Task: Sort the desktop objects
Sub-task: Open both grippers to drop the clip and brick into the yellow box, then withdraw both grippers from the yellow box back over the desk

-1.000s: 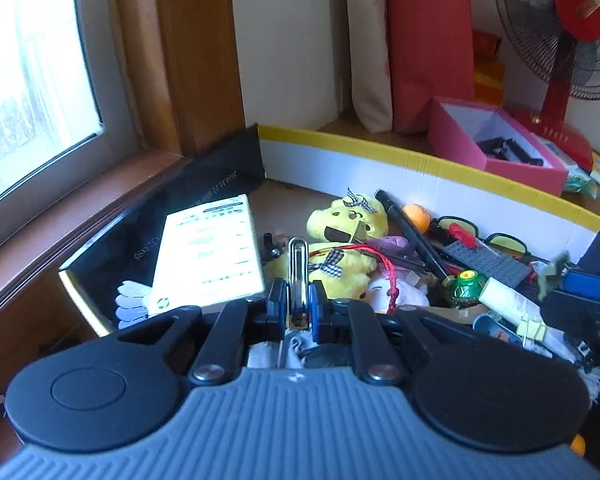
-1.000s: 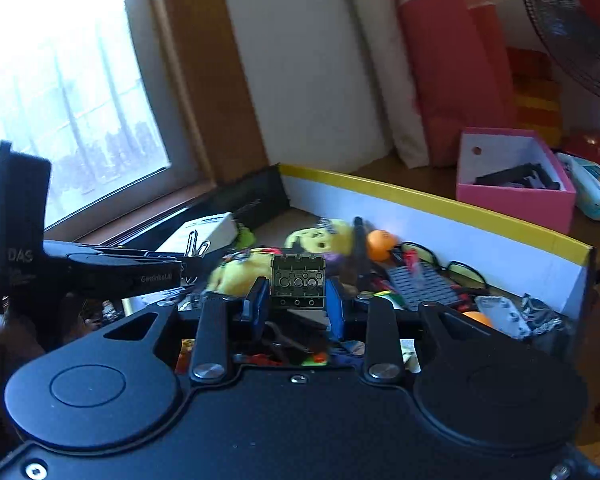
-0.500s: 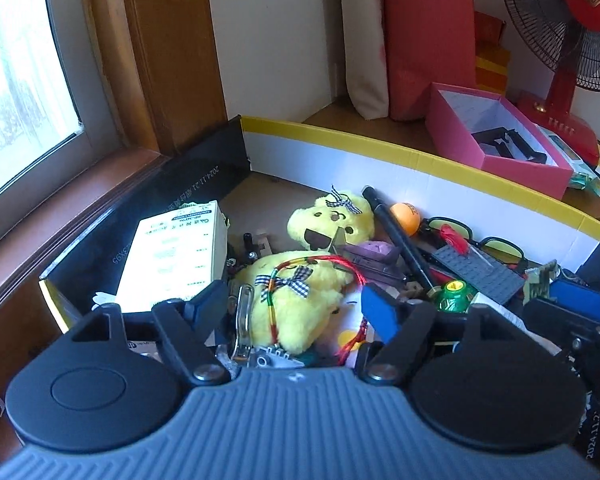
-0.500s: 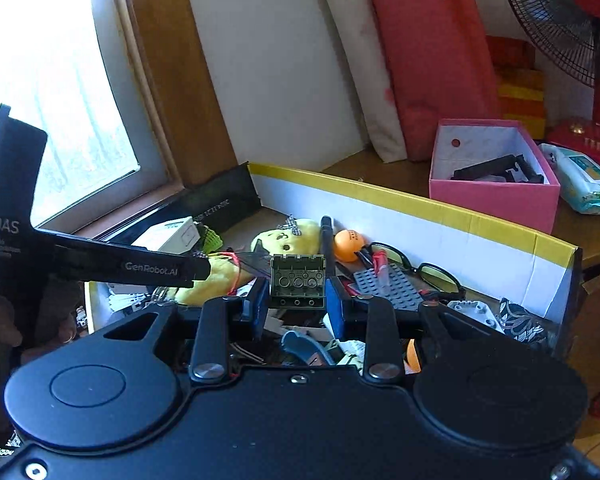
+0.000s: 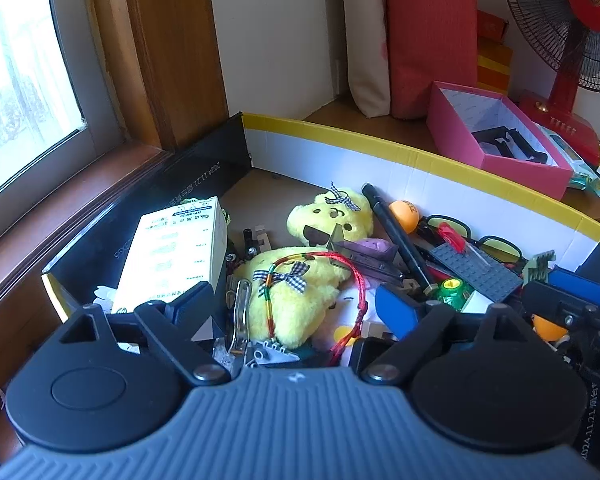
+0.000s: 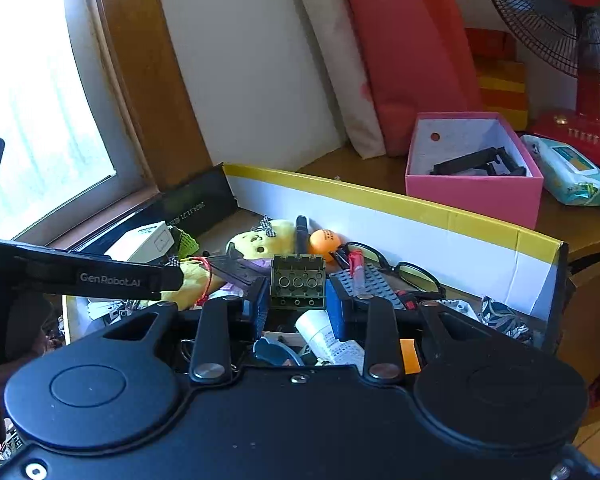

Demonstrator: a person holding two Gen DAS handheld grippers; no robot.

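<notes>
Left wrist view: from just behind the left gripper (image 5: pixel 296 304), angled down, close over the cardboard tray (image 5: pixel 420 156).
Right wrist view: from behind the right gripper (image 6: pixel 298 300), angled down less steeply.
Shared: yellow plush (image 5: pixel 332 216) (image 6: pixel 260 238), pink box (image 5: pixel 496 136) (image 6: pixel 472 196), fan (image 5: pixel 568 12) (image 6: pixel 572 20).

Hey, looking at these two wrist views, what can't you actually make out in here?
- Black parts in the pink box: too small to identify, both views.
- Items at the bin's near end: hidden behind the left gripper body, left wrist view.
- Print on the white carton: too small to read.
- Fan: cut by the frame edge.
</notes>
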